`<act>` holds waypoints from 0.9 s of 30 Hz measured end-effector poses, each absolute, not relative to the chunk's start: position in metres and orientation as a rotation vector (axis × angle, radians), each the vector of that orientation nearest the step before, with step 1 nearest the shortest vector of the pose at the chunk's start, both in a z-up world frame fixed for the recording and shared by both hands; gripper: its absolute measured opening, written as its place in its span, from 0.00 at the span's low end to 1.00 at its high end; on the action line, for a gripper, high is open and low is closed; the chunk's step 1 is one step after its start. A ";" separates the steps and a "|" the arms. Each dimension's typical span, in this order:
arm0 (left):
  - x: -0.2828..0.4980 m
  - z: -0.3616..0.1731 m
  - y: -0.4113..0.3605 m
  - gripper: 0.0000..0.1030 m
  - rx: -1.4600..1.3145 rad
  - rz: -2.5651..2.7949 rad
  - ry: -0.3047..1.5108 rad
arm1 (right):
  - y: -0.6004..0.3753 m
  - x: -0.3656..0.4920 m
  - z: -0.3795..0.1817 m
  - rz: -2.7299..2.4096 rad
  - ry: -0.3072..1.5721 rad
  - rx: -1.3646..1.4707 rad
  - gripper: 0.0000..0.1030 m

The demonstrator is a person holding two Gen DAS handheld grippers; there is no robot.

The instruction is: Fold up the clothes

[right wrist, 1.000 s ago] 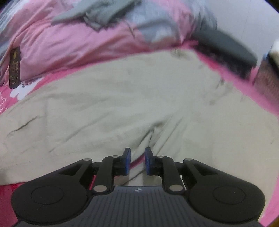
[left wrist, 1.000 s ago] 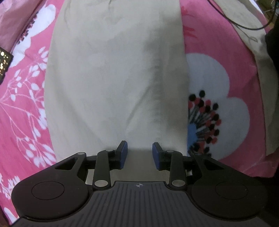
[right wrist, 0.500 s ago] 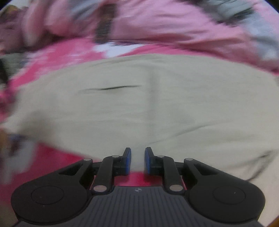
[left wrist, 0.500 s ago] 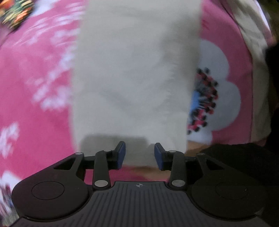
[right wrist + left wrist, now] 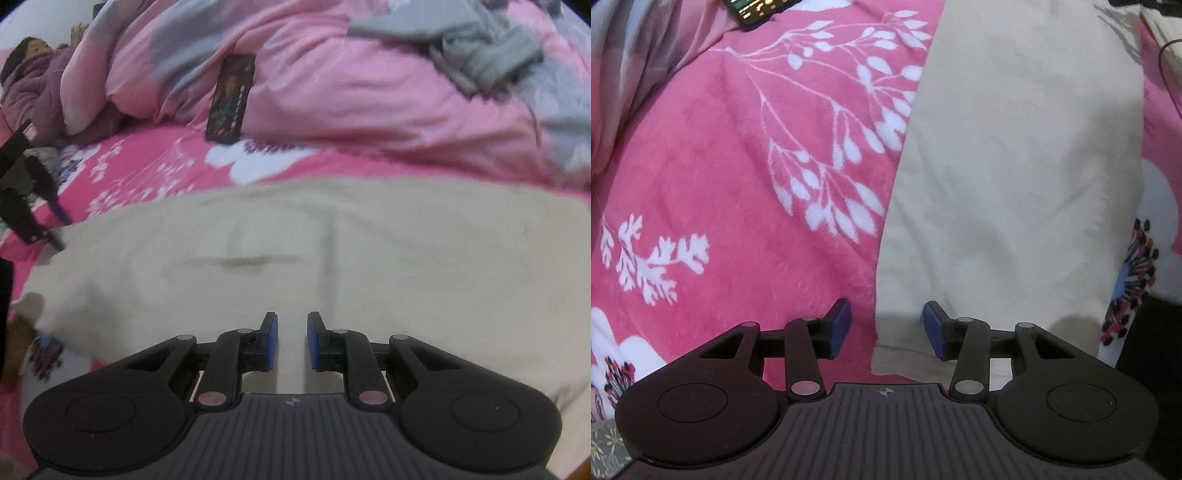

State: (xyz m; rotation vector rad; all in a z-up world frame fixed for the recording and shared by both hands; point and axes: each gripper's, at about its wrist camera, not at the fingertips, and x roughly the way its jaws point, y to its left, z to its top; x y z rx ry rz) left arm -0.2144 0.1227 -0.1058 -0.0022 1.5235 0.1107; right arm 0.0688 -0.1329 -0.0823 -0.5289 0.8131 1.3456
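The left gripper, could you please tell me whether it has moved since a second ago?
Yes. The left gripper has slid left off the beige garment, now straddling its left edge over the pink floral blanket; its fingers have just been opening.

This is a bedroom in a home: the work surface is a bed spread with a pink flowered blanket [image 5: 720, 184]. In the right wrist view a rumpled pink and grey duvet [image 5: 332, 81] is heaped at twelve o'clock, a phone [image 5: 231, 98] leans on it at eleven, and a person [image 5: 29, 74] lies at ten.
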 end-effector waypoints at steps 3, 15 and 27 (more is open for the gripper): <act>-0.212 -0.106 0.123 0.43 -0.013 0.129 1.529 | -0.107 0.069 -0.083 1.355 0.729 -0.575 0.18; -0.214 -0.113 0.130 0.44 -0.048 0.151 1.516 | -0.043 -0.037 -0.121 1.674 0.638 -0.713 0.18; -0.222 -0.113 0.144 0.44 -0.125 0.204 1.427 | -0.076 -0.058 -0.082 1.953 0.741 -0.540 0.17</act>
